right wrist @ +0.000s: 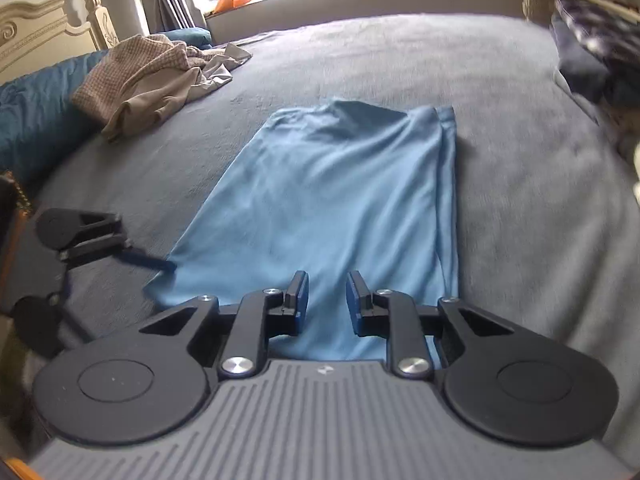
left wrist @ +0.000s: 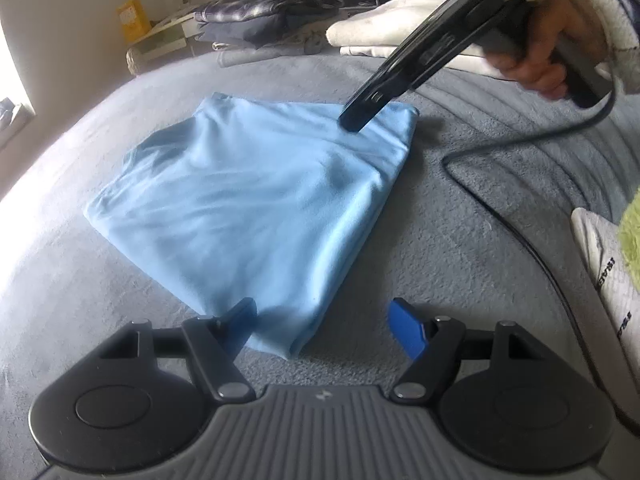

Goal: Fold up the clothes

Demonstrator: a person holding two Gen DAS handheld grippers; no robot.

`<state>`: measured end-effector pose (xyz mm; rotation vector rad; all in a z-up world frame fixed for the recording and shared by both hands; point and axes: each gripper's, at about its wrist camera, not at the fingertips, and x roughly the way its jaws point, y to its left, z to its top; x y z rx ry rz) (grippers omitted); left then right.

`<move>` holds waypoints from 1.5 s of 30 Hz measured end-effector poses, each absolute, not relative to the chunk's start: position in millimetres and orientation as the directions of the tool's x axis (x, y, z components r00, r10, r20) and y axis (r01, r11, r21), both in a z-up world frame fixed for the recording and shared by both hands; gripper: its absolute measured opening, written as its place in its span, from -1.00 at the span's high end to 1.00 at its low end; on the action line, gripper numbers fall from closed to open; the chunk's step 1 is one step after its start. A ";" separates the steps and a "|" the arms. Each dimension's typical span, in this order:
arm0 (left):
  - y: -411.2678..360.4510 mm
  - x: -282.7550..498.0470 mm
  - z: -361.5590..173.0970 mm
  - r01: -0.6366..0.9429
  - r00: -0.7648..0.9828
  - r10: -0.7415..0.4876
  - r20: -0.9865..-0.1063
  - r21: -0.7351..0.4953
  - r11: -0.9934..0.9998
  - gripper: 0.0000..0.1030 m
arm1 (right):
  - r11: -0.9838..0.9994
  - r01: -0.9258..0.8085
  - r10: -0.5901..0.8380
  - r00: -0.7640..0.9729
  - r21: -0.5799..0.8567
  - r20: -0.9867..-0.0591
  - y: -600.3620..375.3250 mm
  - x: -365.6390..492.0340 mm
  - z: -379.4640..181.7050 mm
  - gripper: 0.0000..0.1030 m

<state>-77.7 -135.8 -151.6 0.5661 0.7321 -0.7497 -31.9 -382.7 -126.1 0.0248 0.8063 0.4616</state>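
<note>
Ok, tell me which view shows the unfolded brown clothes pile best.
The right wrist view: the brown pile lies in full sight, crumpled at the bed's far left near the headboard. The left wrist view doesn't show it, only folded stacks beyond the blue shirt.

Each hand-held gripper has a ribbed grey body, black linkages, silver screws and 2 blue pads.

I can't see the blue shirt's near edge, it's hidden under the right gripper body. Dark clothes stack blurred, cut off at right edge.
</note>
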 end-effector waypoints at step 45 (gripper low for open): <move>-133.4 -76.2 -154.4 0.747 0.533 -0.378 -0.757 0.210 0.631 -0.45 | 0.938 -0.183 0.335 0.702 0.295 -0.629 -390.4 45.3 -156.8 0.85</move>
